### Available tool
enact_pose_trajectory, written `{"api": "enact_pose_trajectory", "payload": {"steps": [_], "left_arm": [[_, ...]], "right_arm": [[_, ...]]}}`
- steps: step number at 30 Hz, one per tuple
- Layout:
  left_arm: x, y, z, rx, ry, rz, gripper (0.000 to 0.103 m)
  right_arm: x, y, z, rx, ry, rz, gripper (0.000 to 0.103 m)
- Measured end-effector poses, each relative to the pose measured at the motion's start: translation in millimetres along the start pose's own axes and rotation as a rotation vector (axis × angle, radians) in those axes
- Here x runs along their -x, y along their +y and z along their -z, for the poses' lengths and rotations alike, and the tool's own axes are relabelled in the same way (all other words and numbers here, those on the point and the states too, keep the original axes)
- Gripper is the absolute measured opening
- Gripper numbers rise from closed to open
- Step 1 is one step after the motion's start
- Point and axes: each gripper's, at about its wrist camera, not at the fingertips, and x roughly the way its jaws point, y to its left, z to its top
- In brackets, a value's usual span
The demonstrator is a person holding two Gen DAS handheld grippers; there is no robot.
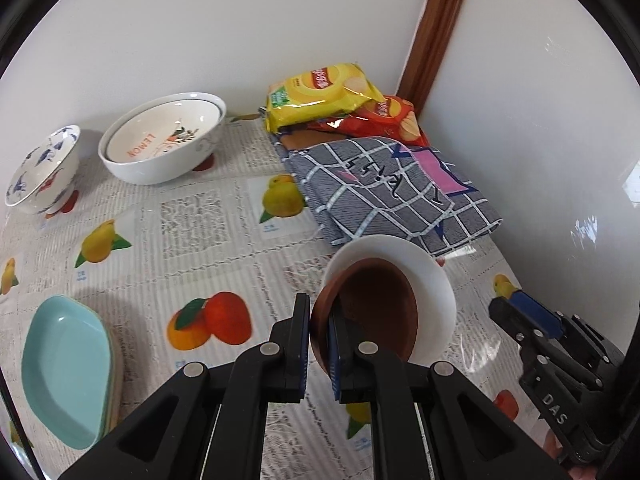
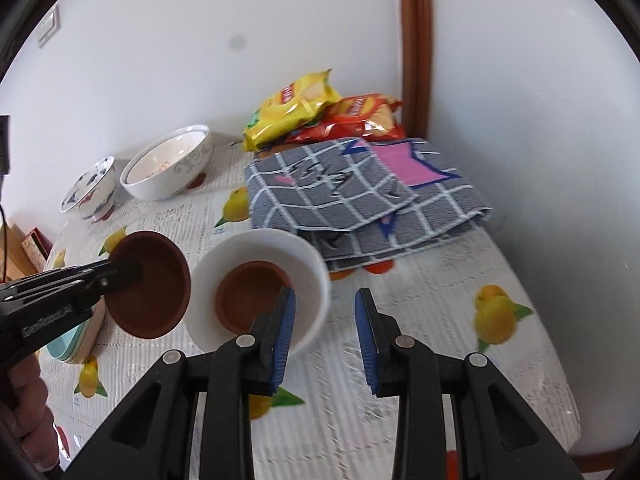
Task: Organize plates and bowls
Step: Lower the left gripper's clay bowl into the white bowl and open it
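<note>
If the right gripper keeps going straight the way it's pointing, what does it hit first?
Probably the bare tablecloth just right of the white bowl, then the folded checked cloth. The right gripper is open; depth is unclear.

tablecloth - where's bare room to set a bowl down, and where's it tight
Free: the middle stretch between the teal dishes, LEMON bowl and checked cloth, and right of the white bowl toward the wall. Crowded: the back corner with snack bags.

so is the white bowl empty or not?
Not empty: the white bowl holds one brown bowl on its bottom. The left gripper grips a second brown bowl outside it, tilted.
</note>
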Motion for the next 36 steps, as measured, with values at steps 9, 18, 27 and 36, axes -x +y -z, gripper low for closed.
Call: {"api": "enact_pose_trajectory", "payload": {"steps": [9, 18, 27, 36], "left_arm": [[-23, -21, -6, -0.014, 0.032, 0.019, 0.009], [-46, -25, -12, -0.019, 0.069, 0.010, 0.009], [-62, -25, -14, -0.011, 0.094, 0.012, 0.010], [-71, -22, -12, 0.007, 0.112, 0.034, 0.012]], "right_arm": [[15, -39, 10, -0.041, -0.003, 0.039, 0.031], [12, -56, 17, -0.083, 0.007, 0.051, 0.031], [1, -56, 23, -0.083, 0.035, 0.046, 0.031], [-6, -56, 27, -0.091, 0.066, 0.037, 0.032]]}}
